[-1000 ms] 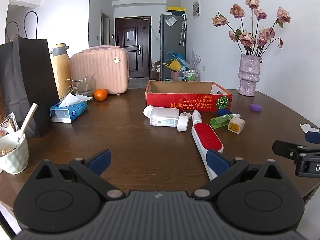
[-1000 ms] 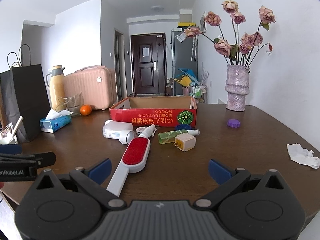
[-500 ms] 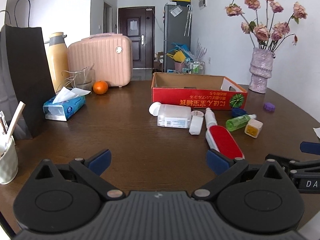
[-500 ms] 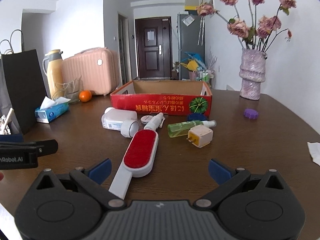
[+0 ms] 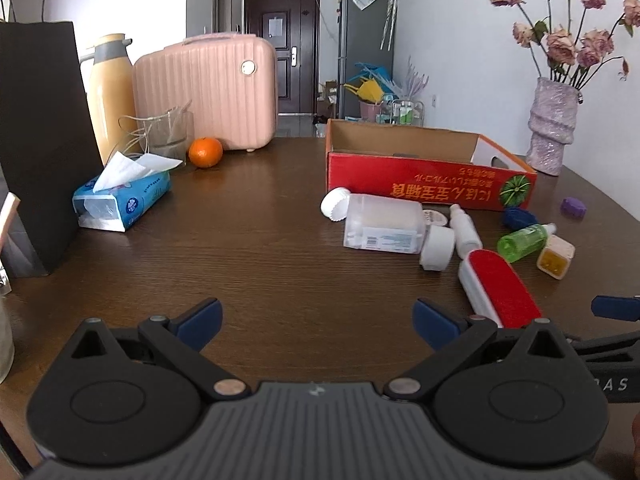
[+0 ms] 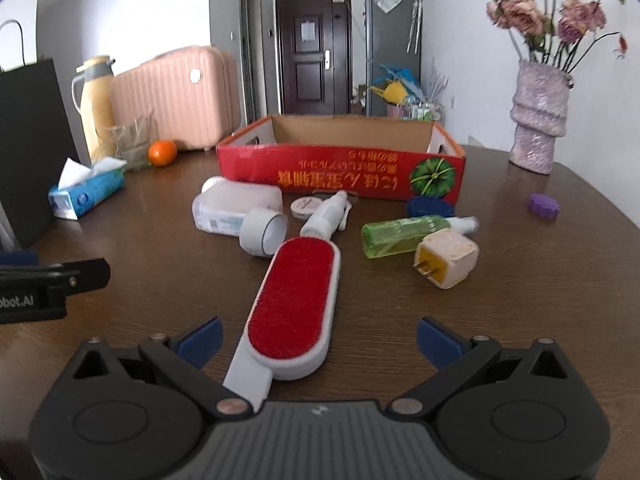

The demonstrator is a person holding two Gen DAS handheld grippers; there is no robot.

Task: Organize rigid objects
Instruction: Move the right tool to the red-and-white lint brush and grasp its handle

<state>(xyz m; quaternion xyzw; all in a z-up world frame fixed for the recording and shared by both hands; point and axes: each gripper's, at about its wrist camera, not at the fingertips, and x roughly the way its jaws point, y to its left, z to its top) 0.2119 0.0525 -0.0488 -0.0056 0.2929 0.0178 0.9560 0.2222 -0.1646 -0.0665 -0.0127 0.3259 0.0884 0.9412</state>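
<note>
The left gripper, jaws spread apart and gripping nothing, hovers over bare dark wooden table. At its two o'clock lies a clear rectangular plastic bottle on its side. The right gripper, likewise wide apart, straddles the white-framed red lint brush, whose handle runs under it at seven o'clock. At twelve o'clock stands the open red cardboard box; a green translucent bottle and cream plug adapter lie at one o'clock.

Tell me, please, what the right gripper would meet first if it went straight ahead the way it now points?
Most likely the lint brush: the open right gripper has its red pad lying between the fingers, just ahead on the table. How high the gripper sits above it is unclear.
</note>
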